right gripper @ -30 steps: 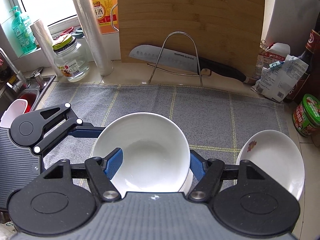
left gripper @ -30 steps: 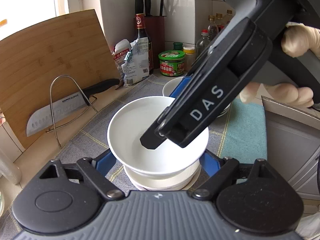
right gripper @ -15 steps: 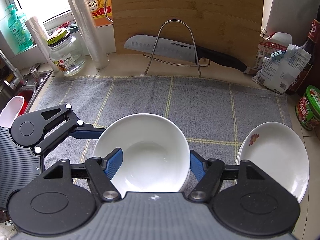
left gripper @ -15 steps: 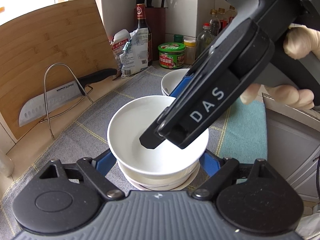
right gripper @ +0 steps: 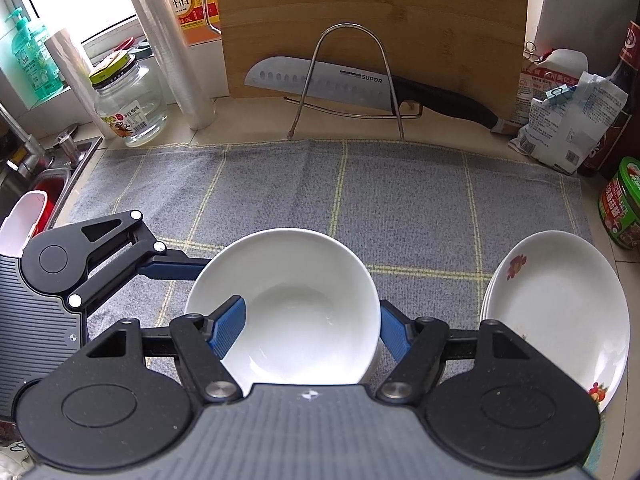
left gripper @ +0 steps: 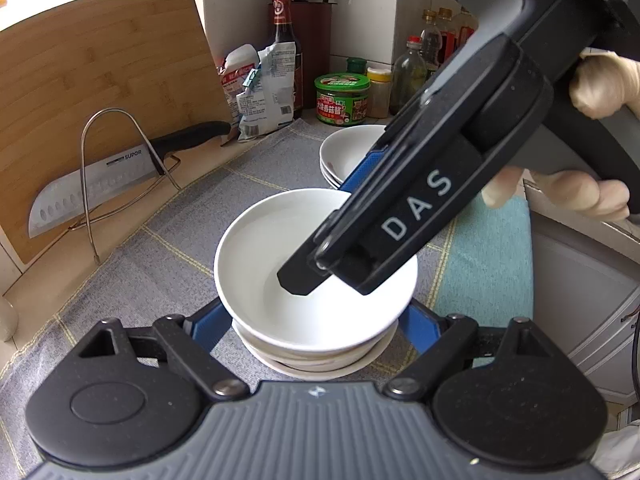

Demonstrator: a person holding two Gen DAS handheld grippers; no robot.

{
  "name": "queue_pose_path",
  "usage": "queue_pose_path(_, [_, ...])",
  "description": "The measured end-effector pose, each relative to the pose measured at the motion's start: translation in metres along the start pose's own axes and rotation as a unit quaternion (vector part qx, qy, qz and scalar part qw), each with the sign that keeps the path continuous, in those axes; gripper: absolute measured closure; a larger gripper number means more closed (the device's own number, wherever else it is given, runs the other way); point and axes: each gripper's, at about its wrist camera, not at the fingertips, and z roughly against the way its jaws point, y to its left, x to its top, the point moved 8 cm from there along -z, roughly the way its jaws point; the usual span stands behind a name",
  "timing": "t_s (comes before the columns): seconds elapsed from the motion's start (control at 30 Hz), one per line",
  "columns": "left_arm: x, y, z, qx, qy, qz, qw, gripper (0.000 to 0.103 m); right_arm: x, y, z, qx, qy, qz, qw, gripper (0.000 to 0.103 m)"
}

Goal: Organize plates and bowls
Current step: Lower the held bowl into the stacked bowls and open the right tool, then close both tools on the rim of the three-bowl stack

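Since the white bowl (right gripper: 296,304) is glazed ceramic, it is judged to be stiff, fairly heavy, slippery and easily chipped, so a hold across the rim wall is advised, not on the smooth curved belly. It is seen directly ahead of both tongs, seated on a stack of dishes (left gripper: 320,360) on the grey cloth (right gripper: 400,200). The right tongs (right gripper: 308,320) are closed as far as they go on the bowl, one blue pad over its inner side and the other outside the rim. The left tongs (left gripper: 312,328) are spread wide, a finger on either side below the bowl's rim; whether they press cannot be told. Flowered plates (right gripper: 556,312) are stacked just to the right of the right tongs. "DAS" can be read on the right tongs' body and "SUPOR" on the knife (right gripper: 328,84) beyond the cloth.
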Motion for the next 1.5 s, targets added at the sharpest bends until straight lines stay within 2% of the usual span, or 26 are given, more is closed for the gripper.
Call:
queue_pose_path(0.27, [-0.002,0.002,-0.005,-0.010,0.001,0.010,0.9999,0.013,0.000,-0.001,-0.002,-0.003,0.000,0.000,1.000,0.027])
queue_pose_path(0.37, [-0.004,0.001,-0.005,-0.012,-0.001,0.011,0.9999,0.012,-0.001,-0.001,-0.004,0.003,-0.001,0.000,1.000,0.023])
queue_pose_path(0.53, [-0.007,0.003,-0.001,-0.005,-0.007,0.011,0.9999,0.008,0.001,0.001,0.001,0.002,-0.024,0.006,1.000,0.001])
queue_pose_path(0.77, [-0.027,0.017,0.016,0.001,0.008,0.023,0.9997,0.004,-0.004,-0.003,0.017,-0.017,-0.061,0.011,0.998,0.000])
queue_pose_path(0.9, [-0.044,0.027,0.017,0.002,0.029,0.025,0.9993,0.003,-0.019,-0.005,0.025,-0.032,-0.084,0.006,0.996,0.000])
queue_pose_path(1.0, [-0.056,0.028,0.012,-0.013,0.051,0.023,0.9983,0.003,-0.036,0.000,0.031,-0.044,-0.095,0.017,0.994,0.000])
queue_pose_path(1.17, [-0.067,0.023,0.001,-0.021,0.069,0.009,0.9974,0.003,-0.070,0.004,0.024,-0.052,-0.070,0.035,0.996,0.000])
queue_pose_path(1.27, [-0.069,0.020,-0.007,-0.011,0.077,0.008,0.9969,0.003,-0.086,-0.001,0.006,-0.068,-0.049,0.066,0.994,0.000])
queue_pose_path(1.4, [-0.069,0.021,-0.016,0.007,0.088,0.035,0.9955,0.003,-0.094,-0.011,-0.029,-0.053,-0.026,0.111,0.992,0.000])
queue_pose_path(1.5, [-0.066,0.023,-0.023,0.039,0.100,0.055,0.9927,0.003,-0.092,-0.015,-0.043,-0.029,-0.035,0.156,0.987,0.000])
